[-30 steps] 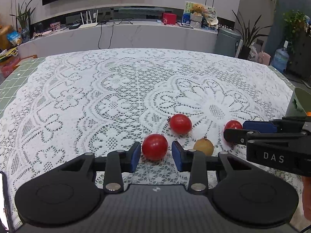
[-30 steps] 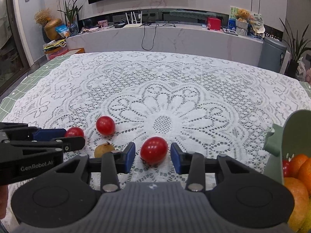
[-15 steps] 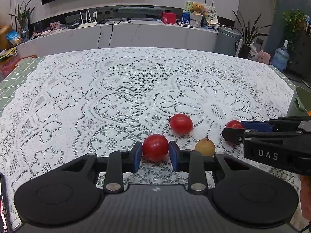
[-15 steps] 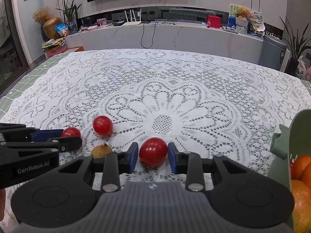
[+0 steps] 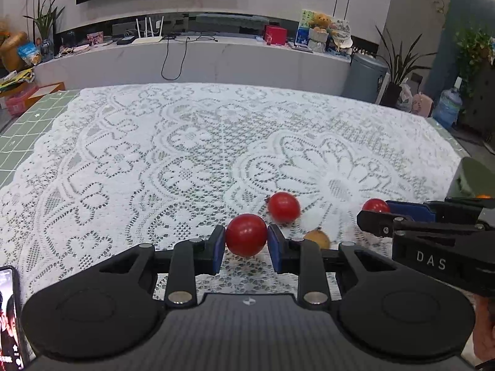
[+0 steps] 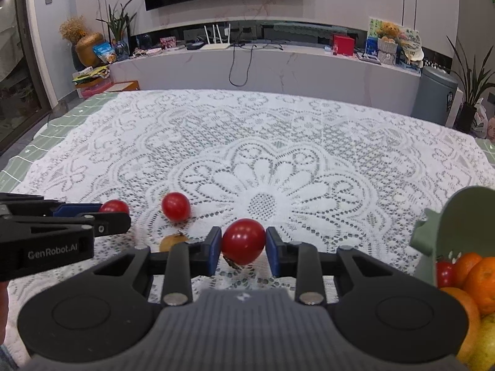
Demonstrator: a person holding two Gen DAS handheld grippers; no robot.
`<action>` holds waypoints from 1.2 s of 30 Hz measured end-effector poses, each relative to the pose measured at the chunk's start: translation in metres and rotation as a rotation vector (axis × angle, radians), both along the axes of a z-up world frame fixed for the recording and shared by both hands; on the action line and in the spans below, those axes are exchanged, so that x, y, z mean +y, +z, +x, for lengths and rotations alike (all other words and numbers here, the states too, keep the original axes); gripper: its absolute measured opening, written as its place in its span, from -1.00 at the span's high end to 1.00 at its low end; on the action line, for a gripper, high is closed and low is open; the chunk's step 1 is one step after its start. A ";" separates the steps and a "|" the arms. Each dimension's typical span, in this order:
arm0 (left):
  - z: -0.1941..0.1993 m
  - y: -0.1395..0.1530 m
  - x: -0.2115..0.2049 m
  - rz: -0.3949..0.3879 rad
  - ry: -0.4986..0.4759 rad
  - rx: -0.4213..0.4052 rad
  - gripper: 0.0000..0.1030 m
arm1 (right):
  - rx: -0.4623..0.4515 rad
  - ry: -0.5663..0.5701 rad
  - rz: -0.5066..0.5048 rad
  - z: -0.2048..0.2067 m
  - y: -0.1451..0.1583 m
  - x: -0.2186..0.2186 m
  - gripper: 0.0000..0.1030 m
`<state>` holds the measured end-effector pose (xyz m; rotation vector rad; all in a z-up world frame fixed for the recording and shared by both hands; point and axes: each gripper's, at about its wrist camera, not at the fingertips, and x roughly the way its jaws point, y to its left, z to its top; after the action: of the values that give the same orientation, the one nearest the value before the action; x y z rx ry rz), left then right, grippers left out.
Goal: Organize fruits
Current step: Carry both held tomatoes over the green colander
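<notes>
My left gripper (image 5: 246,240) is shut on a red cherry tomato (image 5: 246,234) and holds it just above the lace cloth. My right gripper (image 6: 243,245) is shut on another red tomato (image 6: 243,240), also raised a little. A third red tomato (image 5: 283,206) and a small yellow-brown fruit (image 5: 316,238) lie on the cloth between the grippers; they also show in the right wrist view, the tomato (image 6: 176,206) and the fruit (image 6: 173,241). The right gripper appears side-on in the left wrist view (image 5: 368,215), the left gripper in the right wrist view (image 6: 116,215).
A green bowl (image 6: 464,216) with oranges (image 6: 482,281) and a tomato stands at the right edge of the table. The white lace cloth (image 6: 263,154) covers a green gridded mat. A phone (image 5: 9,315) lies at the near left.
Both grippers closed on their tomatoes and lifted them slightly off the cloth. The loose tomato and yellow fruit stayed in place.
</notes>
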<state>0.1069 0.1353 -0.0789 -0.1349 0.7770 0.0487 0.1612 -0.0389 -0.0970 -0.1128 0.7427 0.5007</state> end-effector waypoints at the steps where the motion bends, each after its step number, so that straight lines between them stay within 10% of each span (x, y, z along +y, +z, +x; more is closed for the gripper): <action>1: -0.001 0.003 -0.001 0.001 -0.002 -0.005 0.36 | -0.008 0.004 0.001 -0.004 0.003 -0.001 0.46; 36: -0.053 0.079 -0.105 0.042 -0.247 -0.155 0.36 | -0.183 -0.105 0.080 -0.091 0.083 -0.117 0.47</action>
<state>0.0539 0.0304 0.0003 -0.0024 0.6332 -0.1775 0.0704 -0.1556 -0.0138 -0.0438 0.5458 0.4137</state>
